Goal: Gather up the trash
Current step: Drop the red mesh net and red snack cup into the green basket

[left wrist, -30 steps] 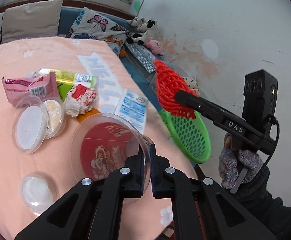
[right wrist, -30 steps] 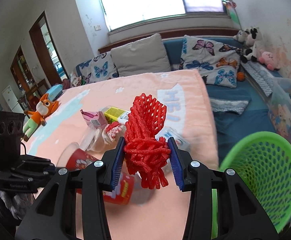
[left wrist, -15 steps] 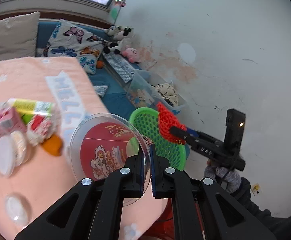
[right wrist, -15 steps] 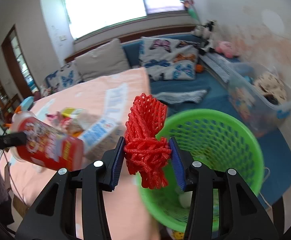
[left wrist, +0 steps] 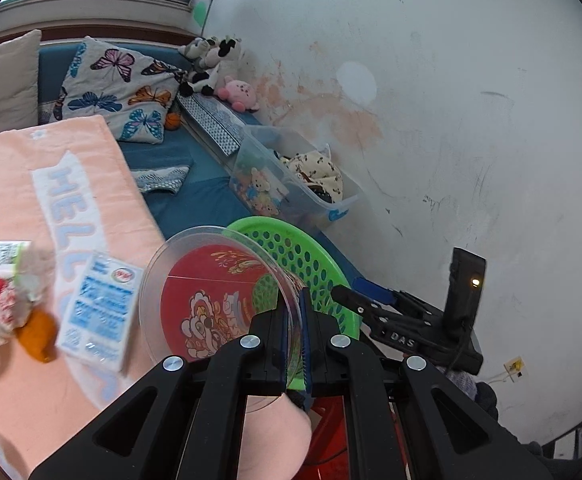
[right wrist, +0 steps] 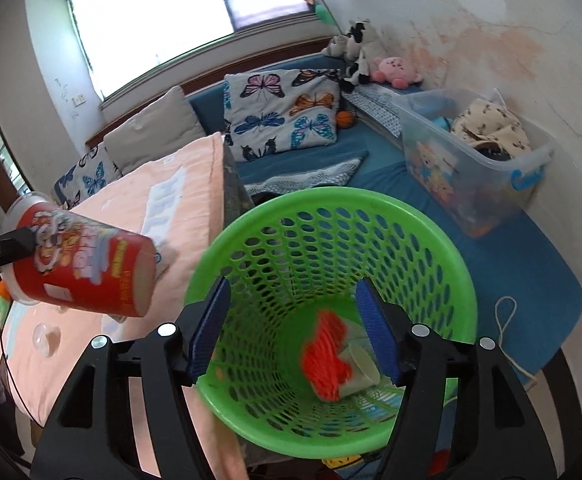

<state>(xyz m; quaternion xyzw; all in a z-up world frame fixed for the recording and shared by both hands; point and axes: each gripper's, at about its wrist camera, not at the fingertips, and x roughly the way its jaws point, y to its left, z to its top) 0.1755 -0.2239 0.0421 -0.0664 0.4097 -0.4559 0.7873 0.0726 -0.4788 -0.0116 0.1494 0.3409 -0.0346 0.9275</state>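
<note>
Your right hand-held gripper [right wrist: 295,328] hangs spread wide over the green basket [right wrist: 443,240], beside the counter's [left wrist: 7,184] edge; the red foam net [right wrist: 327,360] lies inside. Your left hand-held gripper [left wrist: 295,336] pinches the red cup's [right wrist: 87,268] clear rim.

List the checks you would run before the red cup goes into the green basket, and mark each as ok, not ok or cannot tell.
1. Left tool shut on the red cup's clear rim: ok.
2. Right tool open and holding nothing: ok.
3. Red foam net down inside the green basket: ok.
4. Red cup over the basket opening: not ok; it hangs to the side, above the pink tablecloth.
5. Room left in the basket: ok; only the bottom is covered.
6. Cup empty: cannot tell.
</note>
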